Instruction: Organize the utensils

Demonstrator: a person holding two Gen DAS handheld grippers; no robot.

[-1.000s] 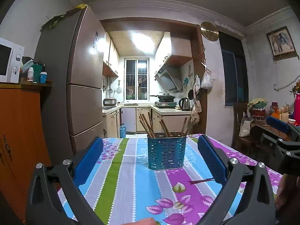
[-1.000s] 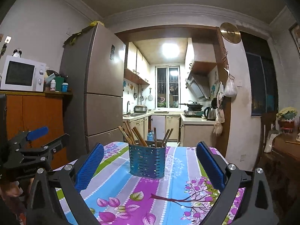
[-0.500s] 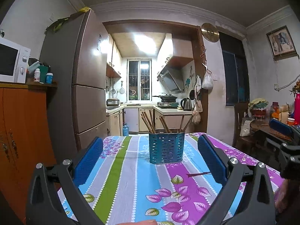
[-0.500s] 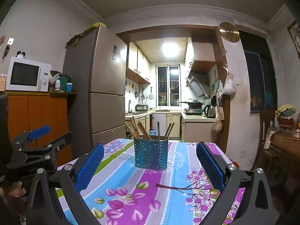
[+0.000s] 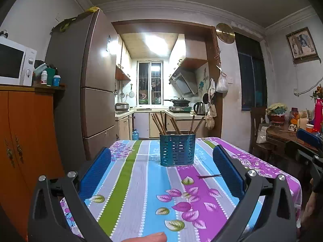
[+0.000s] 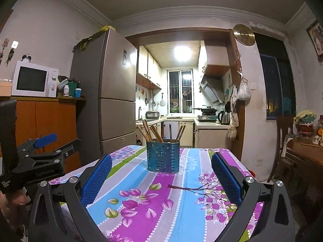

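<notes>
The blue perforated holder (image 5: 177, 149) stood upright on the table with the striped flower cloth (image 5: 141, 181), toward its far end. Brown wooden chopsticks (image 5: 161, 122) stood inside the holder and leaned in different directions above its rim. One thin dark stick (image 5: 209, 175) lay flat on the cloth, in front of the holder and to its right, apart from it.

The left gripper (image 5: 161, 160) was in front of the holder, above the cloth, with its two blue pads spread wide and nothing between them. The right gripper (image 6: 161, 164) was also in front of the holder, a little more to the right, and its pads were spread wide too, with nothing held.

Behind the holder, to the left, stood a tall brown fridge (image 5: 94, 84). Further left of the holder was an orange cabinet (image 5: 24, 125) with a white microwave (image 5: 14, 64) on top.
</notes>
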